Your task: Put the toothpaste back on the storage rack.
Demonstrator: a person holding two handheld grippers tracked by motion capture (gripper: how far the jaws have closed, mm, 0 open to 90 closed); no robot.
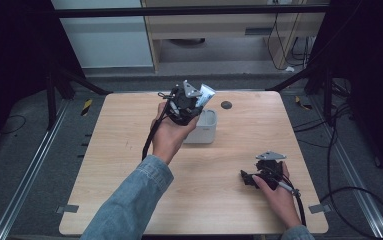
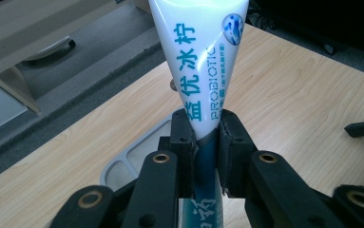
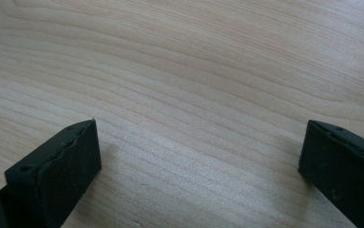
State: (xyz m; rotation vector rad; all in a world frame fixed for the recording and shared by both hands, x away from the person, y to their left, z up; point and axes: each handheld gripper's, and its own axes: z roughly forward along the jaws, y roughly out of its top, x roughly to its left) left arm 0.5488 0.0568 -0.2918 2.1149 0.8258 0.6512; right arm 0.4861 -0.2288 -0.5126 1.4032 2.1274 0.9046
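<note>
Left gripper clamps a tube over a tray; right gripper rests agape on the table.

The wooden table (image 1: 129, 150) carries a white tray (image 1: 206, 131) just past centre, toward 12 o'clock. Above the tray's 10 o'clock corner, the left gripper (image 2: 207, 137) pinches a white tube (image 2: 201, 57) with teal print, its flat end up. At 4 o'clock, the right gripper (image 3: 198, 156) lies on the table, jaws wide apart. A dark disc (image 1: 226, 104) sits at 1 o'clock of the tray.

At centre of the high view, above the table (image 1: 129, 150): left gripper (image 1: 189, 102) clamping a tube (image 1: 205, 94), over a container (image 1: 205, 127). Just right of these, a small disc (image 1: 226, 104). At lower right, right gripper (image 1: 251, 177), jaws apart, low on the tabletop.
</note>
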